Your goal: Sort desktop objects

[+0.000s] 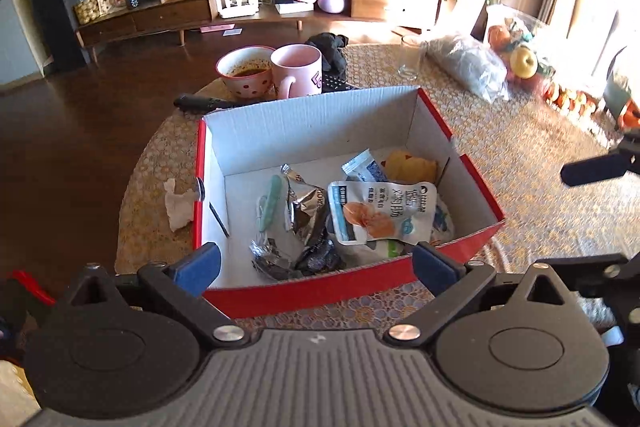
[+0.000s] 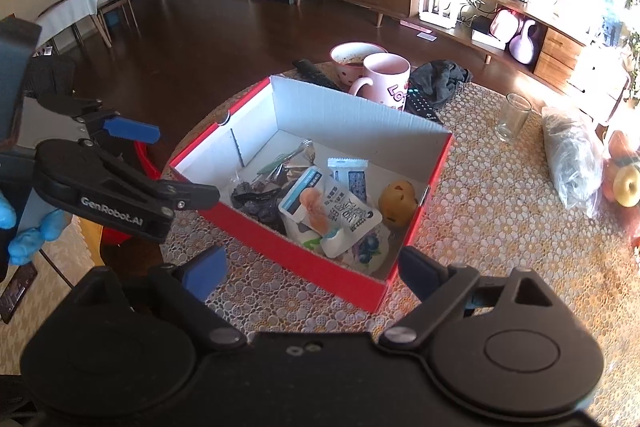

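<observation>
- The left gripper [image 1: 316,261] fills the bottom of the left wrist view; its blue-padded jaws stand wide with nothing between them, just above the near red wall of the box [image 1: 304,293]
- The right gripper [image 2: 312,271] sits at the bottom of the right wrist view, jaws wide and empty; the box corner lies between them
- The box holds the centre of both frames on the patterned tablecloth [image 1: 540,195]; inside lie a white snack packet [image 1: 380,213], crumpled foil wrappers [image 1: 304,215] and a yellow toy [image 2: 398,203]
- A pink mug [image 1: 298,71], a spotted bowl [image 1: 246,73] and a glass [image 1: 410,57] stand beyond the box, upper centre
</observation>
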Motion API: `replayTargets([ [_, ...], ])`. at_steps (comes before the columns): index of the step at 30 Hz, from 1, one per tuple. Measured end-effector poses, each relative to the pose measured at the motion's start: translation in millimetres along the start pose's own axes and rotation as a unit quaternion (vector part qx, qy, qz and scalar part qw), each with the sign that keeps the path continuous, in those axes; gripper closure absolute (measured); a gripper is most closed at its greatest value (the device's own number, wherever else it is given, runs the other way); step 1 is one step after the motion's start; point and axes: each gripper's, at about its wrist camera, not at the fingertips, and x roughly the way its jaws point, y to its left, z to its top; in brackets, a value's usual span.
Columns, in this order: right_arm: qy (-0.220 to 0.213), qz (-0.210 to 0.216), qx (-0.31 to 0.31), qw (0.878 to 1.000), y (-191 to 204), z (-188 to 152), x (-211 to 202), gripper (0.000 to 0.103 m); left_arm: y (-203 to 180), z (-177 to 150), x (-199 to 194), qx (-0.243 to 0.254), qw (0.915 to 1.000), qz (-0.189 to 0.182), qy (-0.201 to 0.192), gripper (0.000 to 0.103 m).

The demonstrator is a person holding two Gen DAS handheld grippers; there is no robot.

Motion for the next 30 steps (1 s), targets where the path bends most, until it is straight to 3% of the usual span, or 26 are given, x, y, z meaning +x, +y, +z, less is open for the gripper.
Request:
replayTargets([
  [13,-0.016,-0.009,0.019,1.000,-13.4,-35.1,-15.3,0.009,-21.0,-27.8,-23.8,-0.007,0.9993,0.019,-0.031,0.000],
  [30,-0.039,-0.032,0.033,0.998,-21.7,-78.6,-26.0,0.009,-37.4,-55.3,-27.0,-0.024,0.9992,0.017,-0.028,0.000],
])
